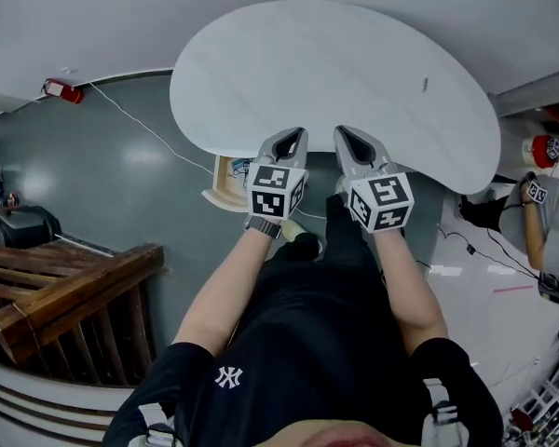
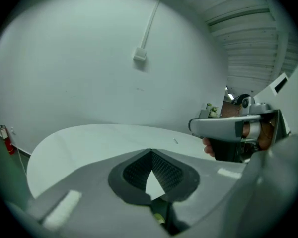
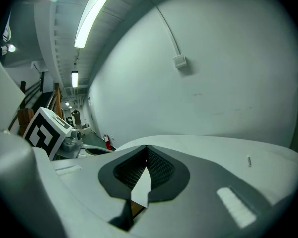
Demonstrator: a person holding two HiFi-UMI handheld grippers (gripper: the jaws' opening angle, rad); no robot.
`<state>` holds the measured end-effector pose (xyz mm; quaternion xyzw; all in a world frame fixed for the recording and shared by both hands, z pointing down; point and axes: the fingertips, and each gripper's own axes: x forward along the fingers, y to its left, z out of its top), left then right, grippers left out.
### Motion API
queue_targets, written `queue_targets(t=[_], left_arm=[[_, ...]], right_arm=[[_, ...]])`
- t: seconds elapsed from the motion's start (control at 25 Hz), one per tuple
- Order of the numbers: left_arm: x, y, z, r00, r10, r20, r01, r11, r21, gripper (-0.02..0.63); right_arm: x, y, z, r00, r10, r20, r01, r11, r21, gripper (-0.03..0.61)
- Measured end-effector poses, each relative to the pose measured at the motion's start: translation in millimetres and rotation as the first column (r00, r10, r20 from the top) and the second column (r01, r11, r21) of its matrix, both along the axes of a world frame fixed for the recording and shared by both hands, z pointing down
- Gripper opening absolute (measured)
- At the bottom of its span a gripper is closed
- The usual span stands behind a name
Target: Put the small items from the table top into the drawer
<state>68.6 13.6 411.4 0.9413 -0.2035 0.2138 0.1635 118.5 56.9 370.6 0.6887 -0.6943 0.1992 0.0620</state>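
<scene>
Left claw [image 1: 296, 138]: I hold it clenched, tips meeting on nothing, over the worktop's [image 1: 289, 63] near edge.
Right claw [image 1: 345, 138]: clenched too, empty, just beside my left.
Small item [image 1: 425, 84]: on the worktop's far right, well apart from both.
Drawer [image 1: 225, 182]: open below the near edge.

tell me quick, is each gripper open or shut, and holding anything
left gripper: shut, tips together, holding nothing.
right gripper: shut, tips together, holding nothing.
</scene>
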Motion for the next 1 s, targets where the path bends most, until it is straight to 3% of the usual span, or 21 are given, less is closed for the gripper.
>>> queue_targets(t=[0.16,0.48,1.0], left_arm=[[43.9,14.8,-12.7,0.997,0.067,-0.033,-0.067,0.998,-0.009,0.006],[132.6,38.4,-11.9,0.985,0.17,-0.027,-0.171,0.985,-0.027,0.006],[245.6,27.8,36.9,0.978,0.207,0.002,-0.206,0.974,-0.095,0.006]], right_arm=[[31.9,12.7,-2.6,0.998,0.056,0.005,-0.056,0.998,-0.001,0.023],[123.0,29.0,11.9,0.983,0.182,0.021,-0.181,0.983,-0.036,0.025],[271.2,32.4,80.1,0.941,0.339,0.017,-0.331,0.927,-0.176,0.04]])
